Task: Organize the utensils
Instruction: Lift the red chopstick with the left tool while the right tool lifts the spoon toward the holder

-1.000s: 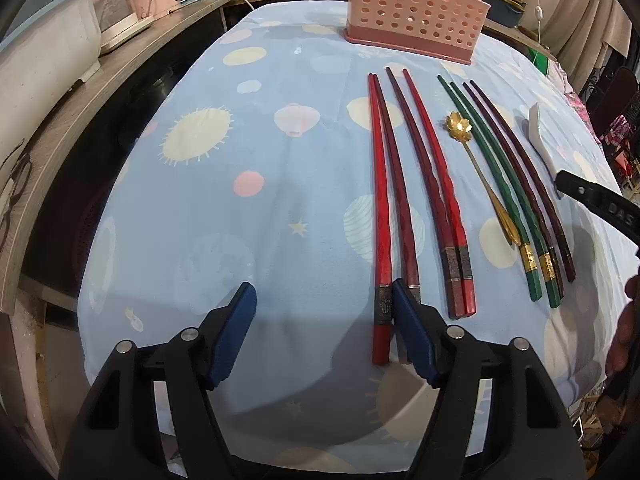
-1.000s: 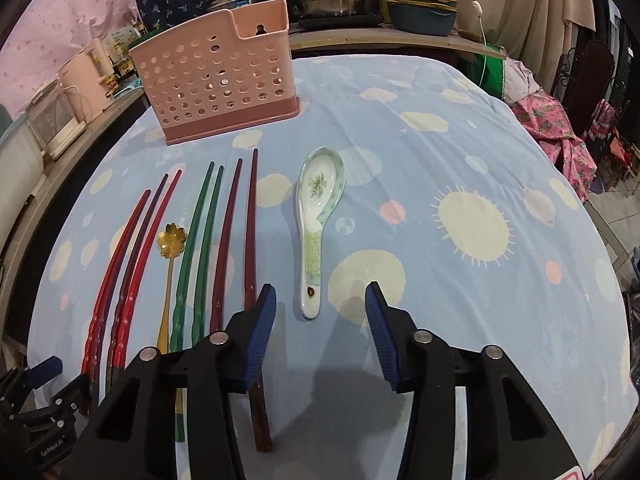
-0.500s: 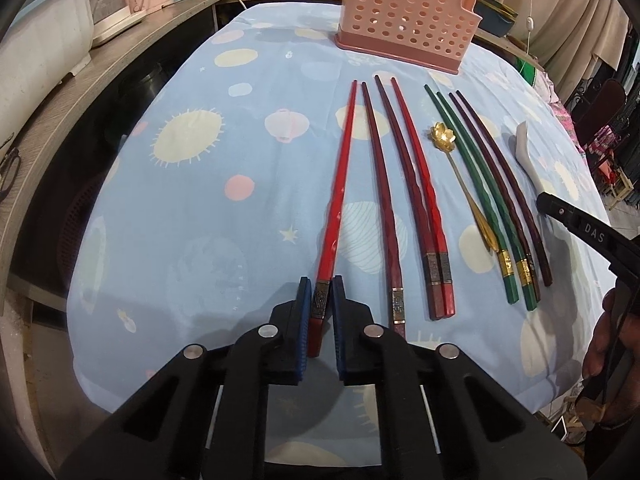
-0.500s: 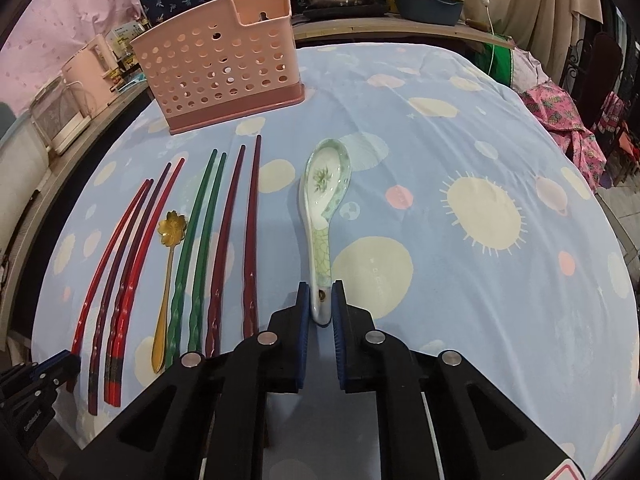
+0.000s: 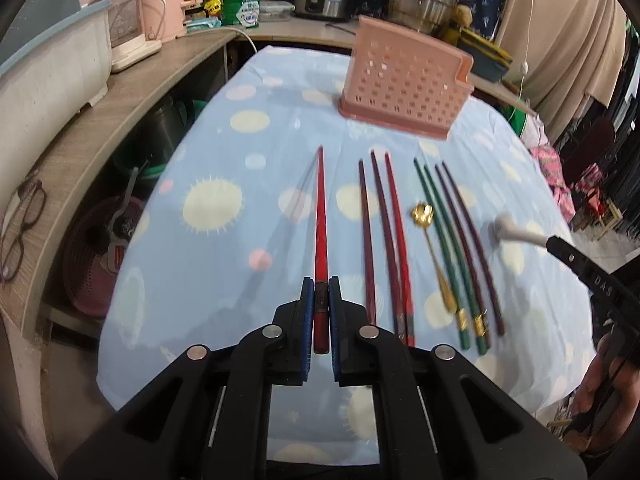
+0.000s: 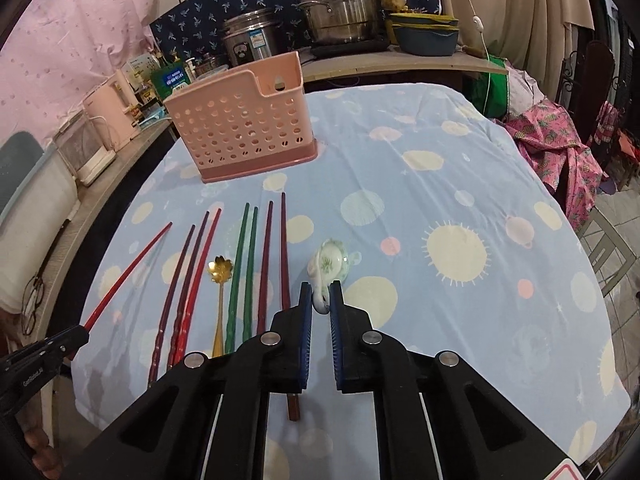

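Note:
My left gripper (image 5: 321,286) is shut on a red chopstick (image 5: 320,224) and holds it lifted off the blue cloth, tip pointing away. My right gripper (image 6: 321,292) is shut on the handle of a white ceramic spoon (image 6: 330,262) with a green pattern, raised above the table. On the cloth lie three dark red chopsticks (image 5: 386,236), a gold flower spoon (image 5: 432,256), two green chopsticks (image 5: 444,248) and two maroon chopsticks (image 5: 470,244). A pink perforated utensil basket (image 5: 404,84) stands at the far end of the table.
A wooden counter (image 5: 120,120) runs along the left with pink appliances (image 5: 160,0), a white tub (image 5: 48,72) and glasses (image 5: 20,224). Steel pots (image 6: 340,8) stand on the back shelf. Pink cloth (image 6: 556,136) hangs at the right.
Both grippers have lifted: the left raised the red chopstick off the cloth, the right raised the ceramic spoon. A second ago both were open; they closed half a second ago.

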`<state>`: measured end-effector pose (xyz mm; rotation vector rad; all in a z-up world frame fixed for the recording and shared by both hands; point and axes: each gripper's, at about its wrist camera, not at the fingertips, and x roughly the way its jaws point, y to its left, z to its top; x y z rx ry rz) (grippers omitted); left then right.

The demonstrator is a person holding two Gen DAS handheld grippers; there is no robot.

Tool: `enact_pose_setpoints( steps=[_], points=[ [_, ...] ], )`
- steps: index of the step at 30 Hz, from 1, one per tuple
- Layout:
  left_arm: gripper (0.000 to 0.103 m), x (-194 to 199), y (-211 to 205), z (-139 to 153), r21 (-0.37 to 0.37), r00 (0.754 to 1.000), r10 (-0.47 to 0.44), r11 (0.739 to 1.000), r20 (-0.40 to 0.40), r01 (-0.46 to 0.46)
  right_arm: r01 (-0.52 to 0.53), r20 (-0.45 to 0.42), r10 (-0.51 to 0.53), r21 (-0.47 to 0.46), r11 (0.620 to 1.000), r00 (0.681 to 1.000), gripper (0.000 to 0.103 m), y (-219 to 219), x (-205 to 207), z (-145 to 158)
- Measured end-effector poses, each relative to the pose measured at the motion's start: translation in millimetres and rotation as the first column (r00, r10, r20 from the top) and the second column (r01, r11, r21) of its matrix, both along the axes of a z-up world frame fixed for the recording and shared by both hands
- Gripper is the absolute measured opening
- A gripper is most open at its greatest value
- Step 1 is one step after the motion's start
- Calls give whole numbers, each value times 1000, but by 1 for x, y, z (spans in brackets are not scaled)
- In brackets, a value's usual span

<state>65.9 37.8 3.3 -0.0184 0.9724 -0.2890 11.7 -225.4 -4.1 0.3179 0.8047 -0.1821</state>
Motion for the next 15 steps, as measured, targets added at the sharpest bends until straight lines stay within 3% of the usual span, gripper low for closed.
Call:
enact_pose_setpoints(
  steps=[15],
  points=[
    [7,71,1,92,-59,984,59,997,170,-50,-14,101,12,25,1000,995,6,-16,43,56]
  ],
)
